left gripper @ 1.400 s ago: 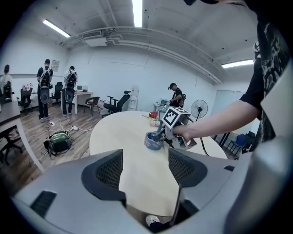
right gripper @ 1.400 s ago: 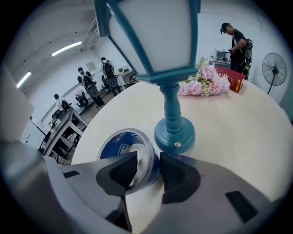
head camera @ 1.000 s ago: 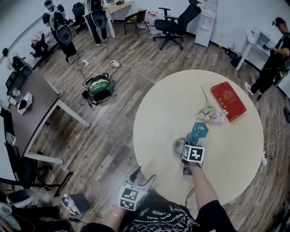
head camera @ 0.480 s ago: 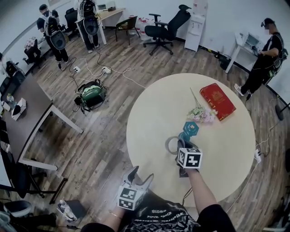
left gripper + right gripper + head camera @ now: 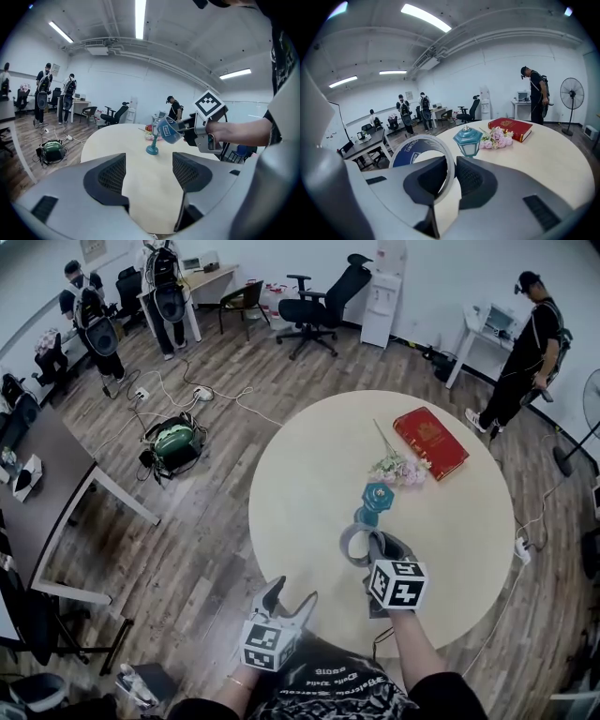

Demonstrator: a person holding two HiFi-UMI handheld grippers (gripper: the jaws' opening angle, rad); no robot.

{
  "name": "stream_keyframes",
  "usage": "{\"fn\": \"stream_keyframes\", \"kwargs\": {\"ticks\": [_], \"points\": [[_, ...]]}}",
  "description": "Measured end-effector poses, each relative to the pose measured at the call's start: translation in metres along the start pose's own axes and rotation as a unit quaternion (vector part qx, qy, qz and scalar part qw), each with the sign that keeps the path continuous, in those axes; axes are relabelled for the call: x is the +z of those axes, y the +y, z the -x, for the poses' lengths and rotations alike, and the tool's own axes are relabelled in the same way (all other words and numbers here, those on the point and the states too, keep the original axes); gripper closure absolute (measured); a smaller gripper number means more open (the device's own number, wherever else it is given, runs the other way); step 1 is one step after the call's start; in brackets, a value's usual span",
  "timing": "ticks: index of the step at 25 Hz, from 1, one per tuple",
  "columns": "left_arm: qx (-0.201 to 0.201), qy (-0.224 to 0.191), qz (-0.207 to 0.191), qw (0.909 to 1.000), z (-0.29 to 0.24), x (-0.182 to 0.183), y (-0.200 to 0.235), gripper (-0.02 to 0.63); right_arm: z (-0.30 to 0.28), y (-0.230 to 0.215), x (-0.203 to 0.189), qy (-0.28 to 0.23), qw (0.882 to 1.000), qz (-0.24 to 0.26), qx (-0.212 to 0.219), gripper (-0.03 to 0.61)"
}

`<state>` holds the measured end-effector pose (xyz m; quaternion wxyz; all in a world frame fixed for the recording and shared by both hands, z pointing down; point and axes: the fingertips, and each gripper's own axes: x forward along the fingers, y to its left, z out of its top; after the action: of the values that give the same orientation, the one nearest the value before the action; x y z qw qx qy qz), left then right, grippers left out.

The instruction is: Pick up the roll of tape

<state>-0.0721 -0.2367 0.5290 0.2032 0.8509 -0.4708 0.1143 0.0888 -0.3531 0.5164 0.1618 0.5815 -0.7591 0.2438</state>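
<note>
The roll of tape [image 5: 412, 154], a blue and white ring, hangs in the air above the round table [image 5: 309, 484]. My right gripper [image 5: 451, 177] is shut on its rim, one pad inside the ring and one outside. The head view shows the tape [image 5: 354, 544] in front of the right gripper [image 5: 375, 554], near the table's front edge. From the left gripper view the tape [image 5: 168, 130] shows lifted clear of the tabletop. My left gripper [image 5: 149, 173] is open and holds nothing; it hovers [image 5: 281, 601] off the table's front edge.
On the table stand a teal lantern [image 5: 375, 501], a bunch of pink flowers [image 5: 398, 468] and a red book [image 5: 429, 442]. People stand around the room, one [image 5: 525, 343] past the table's far right. Office chairs [image 5: 323, 301], desks and a green bag [image 5: 173, 439] are on the floor.
My right gripper has risen from the tabletop with the tape in it and come toward me. The left gripper rose slightly. The head view has shifted.
</note>
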Motion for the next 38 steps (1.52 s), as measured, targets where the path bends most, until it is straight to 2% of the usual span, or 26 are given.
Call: {"fn": "stream_keyframes", "kwargs": {"ticks": [9, 21, 29, 35, 38], "points": [[-0.024, -0.009, -0.009, 0.9996, -0.003, 0.005, -0.023, 0.291, 0.066, -0.014, -0.007, -0.052, 0.998, -0.015, -0.040, 0.511], [-0.059, -0.015, -0.027, 0.9978, -0.009, 0.000, -0.048, 0.291, 0.133, -0.025, -0.055, -0.077, 0.993, -0.018, -0.083, 0.511], [-0.058, -0.030, -0.033, 0.9973, -0.008, 0.009, -0.051, 0.291, 0.150, -0.020, -0.082, -0.071, 0.993, -0.034, -0.089, 0.511], [-0.062, -0.034, -0.038, 0.9968, -0.008, 0.018, -0.058, 0.291, 0.150, -0.022, -0.082, -0.072, 0.993, -0.032, -0.089, 0.511], [-0.059, -0.042, -0.046, 0.9963, -0.007, 0.016, -0.058, 0.335, 0.148, -0.021, -0.080, -0.072, 0.993, -0.025, -0.085, 0.511]]}}
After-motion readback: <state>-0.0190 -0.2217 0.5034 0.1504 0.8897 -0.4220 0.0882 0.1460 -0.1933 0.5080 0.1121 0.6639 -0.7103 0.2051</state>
